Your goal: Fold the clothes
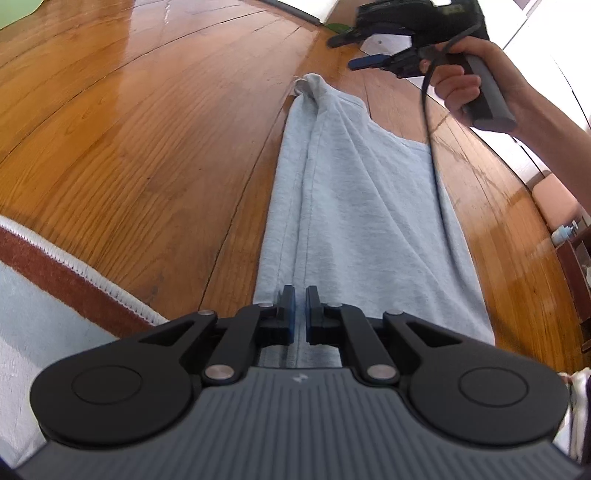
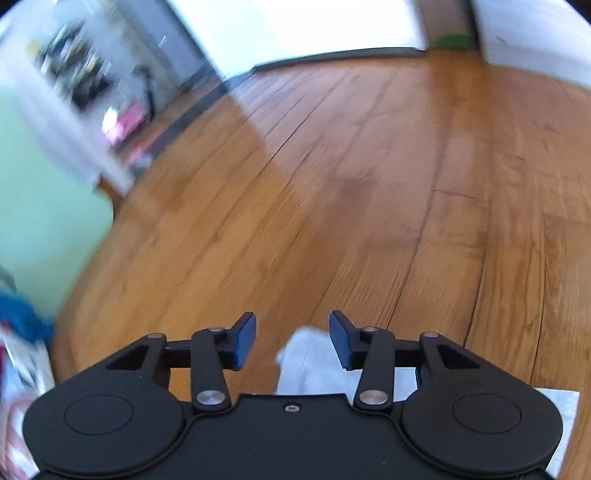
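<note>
A pale blue-grey garment [image 1: 354,206] lies stretched lengthwise on the wooden floor [image 1: 147,155], folded along its length with a bunched far end. My left gripper [image 1: 300,306] is shut on the garment's near fold. My right gripper [image 1: 354,51] is held by a hand above the garment's far end, jaws apart and empty. In the right wrist view the right gripper [image 2: 292,339] is open, with the garment's pale corner [image 2: 306,354] lying below, between the jaws. That view is blurred.
A rug with a red-brown band and white fringe [image 1: 55,273] lies at the left. A green panel [image 2: 40,192] and a shelf [image 2: 77,70] stand left of the right gripper. White walls [image 2: 295,26] bound the floor beyond.
</note>
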Tool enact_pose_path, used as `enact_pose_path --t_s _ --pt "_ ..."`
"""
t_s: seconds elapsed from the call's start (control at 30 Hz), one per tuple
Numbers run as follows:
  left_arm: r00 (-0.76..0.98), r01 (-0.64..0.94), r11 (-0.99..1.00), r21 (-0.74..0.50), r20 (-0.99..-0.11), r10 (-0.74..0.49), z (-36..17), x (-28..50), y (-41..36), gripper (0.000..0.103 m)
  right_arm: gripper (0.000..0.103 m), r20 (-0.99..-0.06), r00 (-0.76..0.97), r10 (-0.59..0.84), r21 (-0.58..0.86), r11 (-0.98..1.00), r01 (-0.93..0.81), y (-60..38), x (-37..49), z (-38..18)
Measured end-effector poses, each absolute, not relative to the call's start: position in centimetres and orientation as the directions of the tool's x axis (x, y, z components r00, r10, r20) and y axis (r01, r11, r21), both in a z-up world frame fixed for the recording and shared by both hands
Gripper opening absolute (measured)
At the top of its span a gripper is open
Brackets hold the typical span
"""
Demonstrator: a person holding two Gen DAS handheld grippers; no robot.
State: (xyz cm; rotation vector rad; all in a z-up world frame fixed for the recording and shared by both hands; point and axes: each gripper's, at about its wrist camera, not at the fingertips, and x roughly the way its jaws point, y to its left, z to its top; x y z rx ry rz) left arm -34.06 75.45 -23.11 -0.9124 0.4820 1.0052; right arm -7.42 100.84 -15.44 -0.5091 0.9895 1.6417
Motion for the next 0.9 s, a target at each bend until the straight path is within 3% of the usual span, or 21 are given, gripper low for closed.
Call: enact_pose_path --t_s 0.13,0.17,0.2,0.23,0.27,0.33,0.47,0.63,0.67,0.73,0.77,0.9 --pt "0.485 -0.873 0.234 -0.427 -0.713 0.506 -23.0 -33.8 75.3 0.012 0.045 -0.846 -0.19 0.499 0.168 -0.088 -0.982 99.5 -9.4 -18.2" --pt "0.485 -0.873 0.235 -0.427 -0.711 0.509 -22.9 -33.7 75.3 0.014 0.014 -0.85 -0.16 0.503 0.139 -0.08 -0.987 99.4 -9.6 -18.7" --pt "0.474 -0.879 0.24 -0.411 -0.711 0.52 -22.7 -33.6 75.2 0.014 0.006 -0.846 -0.154 0.511 0.144 -0.058 -0.988 99.2 -9.4 -18.9" --pt "0.464 -0.885 0.245 -0.395 -0.71 0.53 -22.4 -33.5 75.1 0.013 0.006 -0.833 -0.174 0.524 0.191 -0.022 -0.981 98.9 -8.8 -18.8" --pt "0.453 -0.891 0.25 -0.379 -0.708 0.541 -22.1 -33.4 75.0 0.0 0.006 -0.82 -0.193 0.539 0.239 0.015 -0.971 98.7 -8.1 -18.6" --pt "0.416 -0.909 0.276 -0.312 -0.696 0.585 -20.7 -33.0 74.5 0.0 0.006 -0.78 -0.257 0.57 0.351 0.059 -0.934 97.9 -6.1 -18.5" --pt "0.473 -0.88 0.275 -0.387 -0.666 0.577 -19.6 -34.3 74.9 0.0 0.006 -0.678 -0.385 0.626 0.562 0.104 -0.82 96.7 -2.1 -18.8" --pt "0.449 -0.89 0.19 -0.414 -0.726 0.521 -21.4 -36.5 75.6 0.0 0.015 -0.667 -0.459 0.587 0.629 0.113 -0.769 97.5 -2.7 -19.9" --pt "0.458 -0.885 0.18 -0.43 -0.726 0.514 -21.5 -36.8 75.8 0.0 0.018 -0.619 -0.49 0.613 0.686 0.119 -0.718 96.8 -2.4 -19.6" --pt "0.461 -0.883 0.182 -0.433 -0.725 0.512 -21.4 -36.8 75.9 0.001 0.04 -0.393 -0.602 0.695 0.867 0.063 -0.494 94.1 -1.5 -19.0" --pt "0.461 -0.883 0.185 -0.431 -0.725 0.512 -21.3 -36.8 76.0 0.001 0.055 -0.346 -0.604 0.718 0.884 0.032 -0.467 92.8 -1.3 -18.4" --pt "0.426 -0.904 0.215 -0.369 -0.744 0.514 -21.0 -36.9 75.5 0.001 0.055 -0.54 -0.387 0.747 0.616 0.039 -0.786 88.9 -1.3 -15.8"
